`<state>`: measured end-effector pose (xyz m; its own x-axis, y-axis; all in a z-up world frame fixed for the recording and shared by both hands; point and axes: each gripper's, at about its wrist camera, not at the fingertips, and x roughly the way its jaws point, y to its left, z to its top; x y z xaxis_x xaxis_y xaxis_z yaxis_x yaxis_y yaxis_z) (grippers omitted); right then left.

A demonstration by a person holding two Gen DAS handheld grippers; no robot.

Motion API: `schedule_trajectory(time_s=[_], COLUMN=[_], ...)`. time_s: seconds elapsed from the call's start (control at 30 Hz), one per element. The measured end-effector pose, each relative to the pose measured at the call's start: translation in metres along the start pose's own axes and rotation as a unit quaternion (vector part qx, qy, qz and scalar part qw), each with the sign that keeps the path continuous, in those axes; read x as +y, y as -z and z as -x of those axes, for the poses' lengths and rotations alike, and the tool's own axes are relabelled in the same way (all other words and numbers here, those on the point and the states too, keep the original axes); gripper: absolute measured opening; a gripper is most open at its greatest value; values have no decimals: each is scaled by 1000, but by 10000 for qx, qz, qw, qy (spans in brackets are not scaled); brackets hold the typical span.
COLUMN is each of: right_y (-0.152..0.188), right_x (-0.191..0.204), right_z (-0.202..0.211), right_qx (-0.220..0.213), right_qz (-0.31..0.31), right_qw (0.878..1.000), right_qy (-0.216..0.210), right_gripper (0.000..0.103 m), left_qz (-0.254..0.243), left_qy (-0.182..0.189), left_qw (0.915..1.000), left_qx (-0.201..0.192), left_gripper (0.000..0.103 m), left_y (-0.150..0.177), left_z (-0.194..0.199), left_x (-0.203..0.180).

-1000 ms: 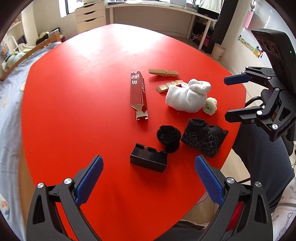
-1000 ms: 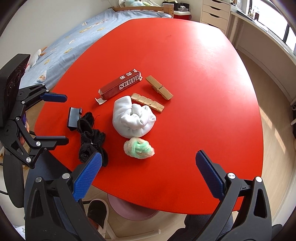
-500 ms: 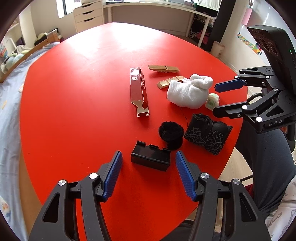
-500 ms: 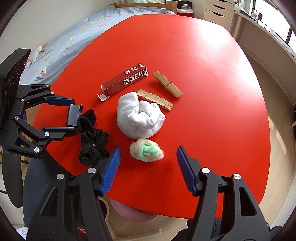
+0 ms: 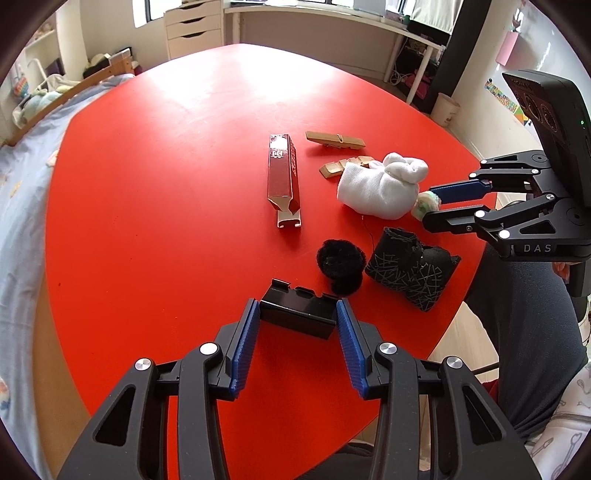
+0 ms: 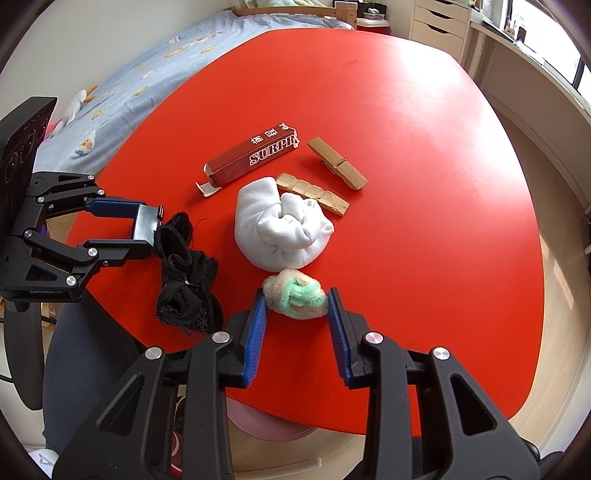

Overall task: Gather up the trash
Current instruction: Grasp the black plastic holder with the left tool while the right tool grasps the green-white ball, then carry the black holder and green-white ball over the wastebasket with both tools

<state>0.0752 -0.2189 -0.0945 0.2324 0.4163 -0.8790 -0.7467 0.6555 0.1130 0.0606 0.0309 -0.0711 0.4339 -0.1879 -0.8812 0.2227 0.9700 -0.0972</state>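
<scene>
A small black box (image 5: 297,314) lies on the red table (image 5: 166,177) with my left gripper (image 5: 298,308) closed around it, both blue pads touching its ends; it also shows in the right wrist view (image 6: 146,227). A green and cream fluffy ball (image 6: 295,294) sits near the table's edge between the pads of my right gripper (image 6: 296,297), which touch its sides. A dark red carton (image 5: 282,173), two wooden pieces (image 5: 335,140), a white rolled cloth (image 5: 380,186) and black socks (image 5: 410,269) lie between.
A black fuzzy ball (image 5: 340,264) lies just beyond the black box. A bed (image 6: 122,81) stands beside the table, with drawers (image 5: 194,31) and a desk at the far wall. A bin (image 5: 446,109) stands on the floor.
Both grippers have moved forward and down and closed from wide open: the left onto the black box, the right onto the fluffy ball.
</scene>
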Motion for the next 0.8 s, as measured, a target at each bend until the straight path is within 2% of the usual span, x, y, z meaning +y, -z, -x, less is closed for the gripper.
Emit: schedule_trajectory(time_s=[0.43,0.8], right_y=[4,22], right_x=[5,15], right_z=[23,74], right_qx=[-221,-575], right_qz=[91,230], right_qw=[9997,9980], right_qy=[-6,-111], right_gripper=[32,32], left_qz=[511,827], left_qy=[-229,-416], left_qw=[9980,9932], left_qx=[-290,-706], left_gripper=[42,42], left_y=[3,12], left_z=[28,69], left_x=[-10,-40])
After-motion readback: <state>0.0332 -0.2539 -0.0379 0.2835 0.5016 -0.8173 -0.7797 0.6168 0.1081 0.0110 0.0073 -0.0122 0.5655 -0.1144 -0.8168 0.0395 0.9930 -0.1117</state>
